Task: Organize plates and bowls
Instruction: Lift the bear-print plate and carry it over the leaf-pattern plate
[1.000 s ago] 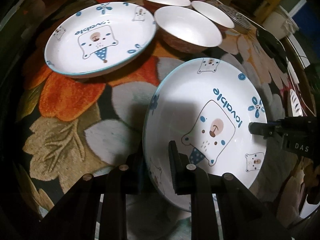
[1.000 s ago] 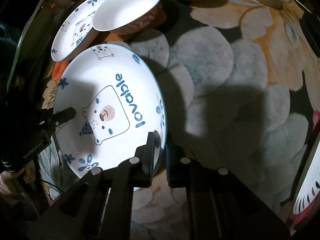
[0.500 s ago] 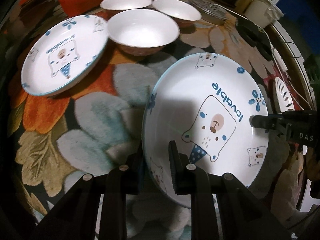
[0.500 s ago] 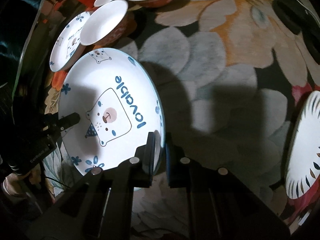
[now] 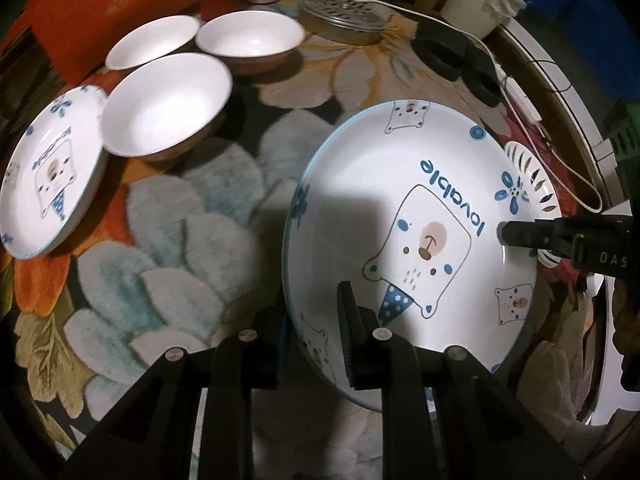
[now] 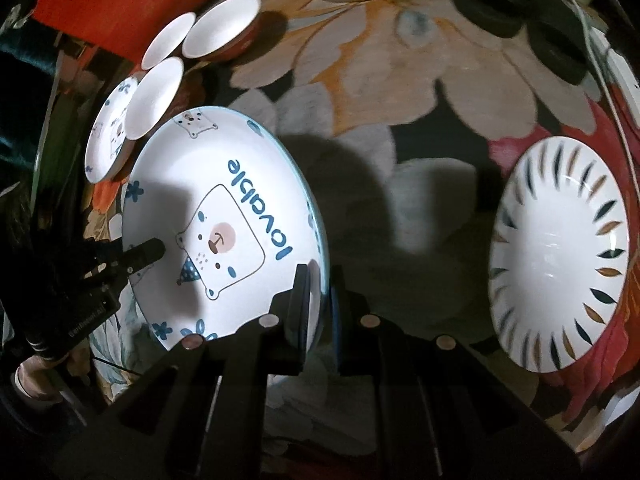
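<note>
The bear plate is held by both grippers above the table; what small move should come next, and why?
Probably carry the bear plate on toward the leaf-pattern plate and lower it there: the left gripper and right gripper clamp opposite rims, and that plate lies bare, so stacking looks likely.

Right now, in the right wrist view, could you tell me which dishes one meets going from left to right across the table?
Small bear plate → held bear plate, clamped at its rim by both tongs → leaf-patterned plate. The three white bowls overlap above these, so I leave them out.
</note>
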`<state>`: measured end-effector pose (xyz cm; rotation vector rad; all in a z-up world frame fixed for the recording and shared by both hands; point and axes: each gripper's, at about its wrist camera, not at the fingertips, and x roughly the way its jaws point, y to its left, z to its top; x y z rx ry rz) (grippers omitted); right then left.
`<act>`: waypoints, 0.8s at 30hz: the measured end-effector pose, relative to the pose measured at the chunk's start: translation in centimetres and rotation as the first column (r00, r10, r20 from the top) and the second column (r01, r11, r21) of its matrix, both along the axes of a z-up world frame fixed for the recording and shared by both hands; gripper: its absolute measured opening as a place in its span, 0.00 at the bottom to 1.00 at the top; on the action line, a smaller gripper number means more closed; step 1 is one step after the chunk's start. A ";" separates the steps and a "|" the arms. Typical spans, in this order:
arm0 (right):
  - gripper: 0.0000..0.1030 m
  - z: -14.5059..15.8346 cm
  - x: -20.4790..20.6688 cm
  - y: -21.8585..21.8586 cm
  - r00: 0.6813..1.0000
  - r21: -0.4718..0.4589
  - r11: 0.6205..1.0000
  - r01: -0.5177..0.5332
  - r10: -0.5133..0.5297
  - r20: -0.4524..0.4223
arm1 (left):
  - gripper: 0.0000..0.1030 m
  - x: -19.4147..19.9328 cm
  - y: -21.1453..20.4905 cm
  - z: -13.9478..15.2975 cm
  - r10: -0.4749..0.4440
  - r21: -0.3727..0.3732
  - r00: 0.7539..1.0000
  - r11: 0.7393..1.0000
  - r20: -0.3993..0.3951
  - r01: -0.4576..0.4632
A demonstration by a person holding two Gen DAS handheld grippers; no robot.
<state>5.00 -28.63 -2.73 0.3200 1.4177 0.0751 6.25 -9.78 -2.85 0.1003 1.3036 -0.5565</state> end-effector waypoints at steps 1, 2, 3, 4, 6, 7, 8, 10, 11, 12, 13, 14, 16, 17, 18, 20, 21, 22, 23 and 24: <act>0.10 0.2 -0.1 -0.5 1.000 -0.002 1.000 0.006 -0.006 0.001 | 0.20 0.0 -0.3 0.1 -0.005 -0.001 1.000 1.000 0.000 0.005; 0.10 0.2 -0.2 -0.7 1.000 -0.004 1.000 0.010 -0.010 0.001 | 0.20 0.0 -0.6 0.1 -0.009 -0.002 1.000 1.000 0.001 0.009; 0.10 0.4 -0.4 -1.1 1.000 -0.007 1.000 0.016 -0.016 0.003 | 0.20 0.0 -1.2 0.2 -0.014 -0.004 1.000 1.000 0.002 0.014; 0.10 0.5 -0.5 -1.4 1.000 -0.008 1.000 0.021 -0.021 0.003 | 0.20 0.1 -1.7 0.2 -0.019 -0.005 1.000 1.000 0.002 0.019; 0.10 0.6 -0.8 -2.2 1.000 -0.010 0.999 0.031 -0.031 0.002 | 0.20 0.2 -2.4 0.3 -0.030 -0.009 1.000 1.000 0.004 0.030; 0.10 0.7 -1.0 -2.5 0.999 -0.011 0.999 0.040 -0.040 -0.001 | 0.20 0.2 -2.9 0.3 -0.038 -0.012 0.999 0.999 0.005 0.038; 0.10 0.7 -1.2 -3.0 0.999 -0.012 0.999 0.046 -0.046 -0.002 | 0.20 0.2 -3.2 0.4 -0.044 -0.014 0.999 0.999 0.006 0.044; 0.10 0.9 -1.7 -4.3 0.998 -0.015 0.998 0.061 -0.061 -0.003 | 0.20 0.3 -4.3 0.5 -0.059 -0.017 0.998 0.998 0.008 0.059; 0.10 1.0 -1.9 -4.8 0.998 -0.016 0.998 0.069 -0.069 -0.004 | 0.20 0.3 -5.1 0.6 -0.069 -0.019 0.998 0.997 0.008 0.069; 0.10 1.1 -2.1 -5.4 0.997 -0.017 0.997 0.079 -0.079 -0.005 | 0.20 0.3 -5.6 0.5 -0.074 -0.020 0.997 0.997 0.007 0.074; 0.10 1.2 -2.3 -5.9 0.996 -0.018 0.996 0.087 -0.087 -0.006 | 0.20 0.3 -6.2 0.5 -0.080 -0.023 0.997 0.997 0.006 0.080; 0.10 1.3 -2.5 -6.5 0.995 -0.019 0.995 0.097 -0.097 -0.006 | 0.20 0.3 -7.0 0.5 -0.090 -0.026 0.996 0.996 0.005 0.090; 0.10 1.5 -2.9 -7.7 0.993 -0.023 0.993 0.116 -0.116 -0.008 | 0.20 0.2 -8.2 0.6 -0.105 -0.028 0.994 0.994 0.004 0.105; 0.10 1.5 -3.2 -8.3 0.992 -0.024 0.992 0.128 -0.128 -0.009 | 0.20 0.2 -8.8 0.6 -0.113 -0.030 0.994 0.993 0.003 0.113; 0.10 1.6 -3.5 -9.1 0.990 -0.027 0.990 0.141 -0.141 -0.010 | 0.20 0.1 -9.6 0.6 -0.123 -0.033 0.992 0.992 0.001 0.123; 0.10 1.6 -3.8 -10.2 0.987 -0.031 0.986 0.161 -0.162 -0.013 | 0.20 -0.2 -10.9 0.6 -0.140 -0.037 0.990 0.990 -0.001 0.140; 0.10 1.6 -4.1 -10.9 0.984 -0.035 0.984 0.176 -0.176 -0.013 | 0.20 -0.3 -11.8 0.6 -0.152 -0.040 0.988 0.988 -0.002 0.152; 0.10 1.6 -4.4 -11.5 0.983 -0.038 0.982 0.185 -0.185 -0.014 | 0.20 -0.5 -12.4 0.6 -0.160 -0.041 0.987 0.986 -0.002 0.160; 0.10 1.6 -4.8 -12.3 0.980 -0.043 0.979 0.198 -0.198 -0.016 | 0.20 -0.6 -13.1 0.6 -0.170 -0.041 0.985 0.985 -0.002 0.170; 0.10 1.5 -5.0 -12.8 0.978 -0.045 0.977 0.206 -0.207 -0.017 | 0.20 -0.8 -14.0 0.6 -0.183 -0.041 0.983 0.982 -0.003 0.183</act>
